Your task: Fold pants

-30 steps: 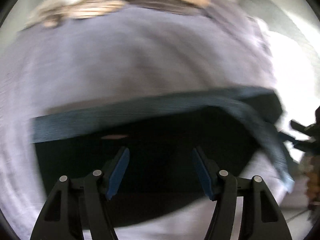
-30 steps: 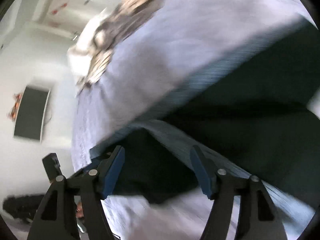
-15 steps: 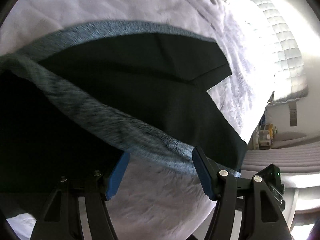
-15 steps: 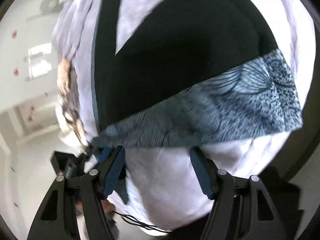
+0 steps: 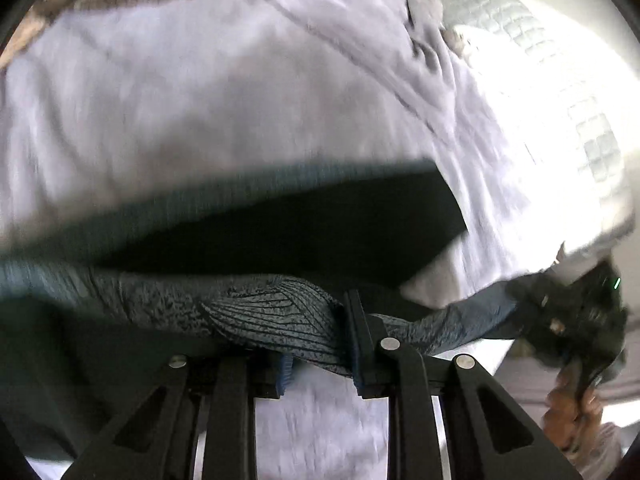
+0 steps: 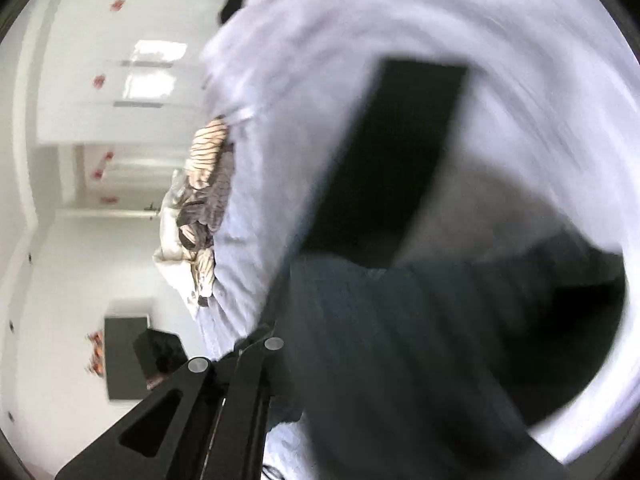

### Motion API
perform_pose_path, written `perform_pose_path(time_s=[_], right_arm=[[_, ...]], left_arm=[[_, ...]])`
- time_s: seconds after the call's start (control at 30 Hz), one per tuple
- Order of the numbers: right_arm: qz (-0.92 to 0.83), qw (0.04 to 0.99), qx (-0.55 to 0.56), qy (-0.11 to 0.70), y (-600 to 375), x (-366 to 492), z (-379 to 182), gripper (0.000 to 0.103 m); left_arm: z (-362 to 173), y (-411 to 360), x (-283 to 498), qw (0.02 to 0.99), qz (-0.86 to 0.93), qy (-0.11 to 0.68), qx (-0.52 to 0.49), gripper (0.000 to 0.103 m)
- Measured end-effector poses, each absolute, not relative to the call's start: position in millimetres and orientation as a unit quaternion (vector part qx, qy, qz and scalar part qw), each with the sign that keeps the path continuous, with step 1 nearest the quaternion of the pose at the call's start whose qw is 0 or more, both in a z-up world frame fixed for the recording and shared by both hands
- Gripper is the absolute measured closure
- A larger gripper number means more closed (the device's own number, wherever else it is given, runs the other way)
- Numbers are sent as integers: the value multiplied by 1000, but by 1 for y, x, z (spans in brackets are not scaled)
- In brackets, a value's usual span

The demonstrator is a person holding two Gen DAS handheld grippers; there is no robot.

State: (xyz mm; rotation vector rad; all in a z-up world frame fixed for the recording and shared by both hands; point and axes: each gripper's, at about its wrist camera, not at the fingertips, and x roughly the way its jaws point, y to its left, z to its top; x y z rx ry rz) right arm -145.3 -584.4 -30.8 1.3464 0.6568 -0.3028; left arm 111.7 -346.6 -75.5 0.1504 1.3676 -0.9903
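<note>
Your left gripper (image 5: 320, 344) has just closed: half a second ago its fingers stood apart with the grey waistband only lying between them, and now they are clamped on that waistband (image 5: 276, 312), which bunches into a small ridge at the pads. Your right gripper (image 6: 280, 344) has also closed. In its own view the cloth hangs over the fingers and hides the tips, so the grip itself cannot be seen there, but in the left view the right gripper (image 5: 568, 312) sits at the far end of the same band and the band runs tight into it. I judge that both ends of the waist are now held, so the pinch step is done and the pants (image 5: 280, 232) can be lifted or carried over for the fold.

The pants lie on the pale lilac blanket (image 5: 240, 100) of the bed. The dark legs stretch away from your grippers; one leg (image 6: 392, 152) shows as a long straight strip on the blanket, with its end cut square.

Around them there is free blanket on every side, so a fold away from you has room. On the right the blanket ends and a quilted white mattress (image 5: 560, 80) is bare, very bright in the sun. At the far edge lies a pile of striped clothes (image 6: 208, 184); keep the legs short of it. Beyond that edge is open floor and white wall.
</note>
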Motion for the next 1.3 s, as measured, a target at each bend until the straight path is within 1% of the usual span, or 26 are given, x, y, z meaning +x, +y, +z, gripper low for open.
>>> perform_pose_path(time_s=[0.13, 0.2, 0.27, 0.3, 0.33, 0.37, 0.47, 0.5, 0.53, 0.57, 0.6, 0.67, 0.7, 0.8, 0.83, 0.87, 0.9, 0.93, 1.0, 1.07, 1.13, 1.17, 1.2, 1.23, 1.3], right_arm=[[-126, 740, 572, 331, -644, -79, -32, 98], [-137, 741, 549, 362, -666, -49, -45, 97], [-156, 729, 538, 394, -682, -37, -61, 96], [-164, 721, 535, 409, -688, -32, -70, 93], [-178, 710, 529, 429, -695, -29, -82, 86], [-184, 706, 525, 437, -699, -27, -87, 82], [-183, 721, 518, 422, -704, -44, -76, 73], [-181, 728, 515, 414, -705, -54, -71, 62], [-188, 736, 509, 404, -702, -70, -62, 51], [-194, 738, 508, 399, -702, -81, -59, 49], [-195, 738, 511, 396, -702, -93, -59, 49], [-189, 728, 523, 402, -702, -107, -67, 49], [-186, 725, 526, 404, -703, -110, -73, 49], [-177, 719, 543, 396, -709, -99, -93, 49], [-175, 714, 551, 394, -711, -91, -100, 51], [-177, 706, 561, 393, -715, -85, -108, 59], [-175, 701, 570, 392, -717, -83, -112, 94], [-177, 694, 578, 391, -718, -81, -113, 95], [-173, 717, 565, 371, -713, -90, -96, 95], [-189, 726, 534, 390, -706, -100, -89, 95], [-209, 709, 516, 432, -704, -106, -106, 95], [-211, 693, 536, 434, -706, -112, -119, 95], [-208, 686, 557, 420, -708, -117, -125, 95], [-210, 683, 567, 409, -708, -120, -125, 92], [-248, 681, 549, 416, -705, -127, -111, 79]], left_arm=[[-95, -376, 142, 678, -398, 612, 85, 77], [-112, -391, 148, 677, -381, 622, 97, 77], [-123, -397, 152, 683, -370, 621, 109, 77], [-127, -400, 154, 682, -366, 622, 116, 77], [-129, -403, 154, 678, -365, 627, 116, 77], [-127, -402, 153, 677, -367, 628, 114, 77], [-102, -390, 144, 686, -385, 607, 118, 77], [-93, -386, 142, 692, -386, 598, 120, 76], [-81, -373, 139, 703, -384, 585, 124, 69], [-74, -366, 139, 713, -379, 577, 123, 39], [-67, -353, 138, 731, -368, 563, 114, 21], [-66, -338, 140, 753, -344, 550, 112, 21], [-72, -334, 141, 753, -332, 556, 120, 21], [-104, -326, 145, 743, -282, 594, 126, 21], [-115, -325, 146, 740, -265, 604, 132, 21], [-121, -326, 143, 740, -255, 607, 135, 21], [-124, -325, 143, 743, -246, 607, 137, 21], [-126, -324, 142, 748, -237, 604, 136, 21], [-127, -319, 142, 756, -230, 599, 132, 21], [-140, -314, 144, 753, -215, 604, 144, 21], [-158, -309, 144, 746, -203, 615, 157, 21], [-161, -308, 144, 746, -206, 613, 159, 21], [-160, -309, 143, 747, -206, 610, 165, 21], [-157, -310, 142, 747, -206, 609, 172, 21], [-149, -307, 140, 745, -207, 608, 177, 21]])
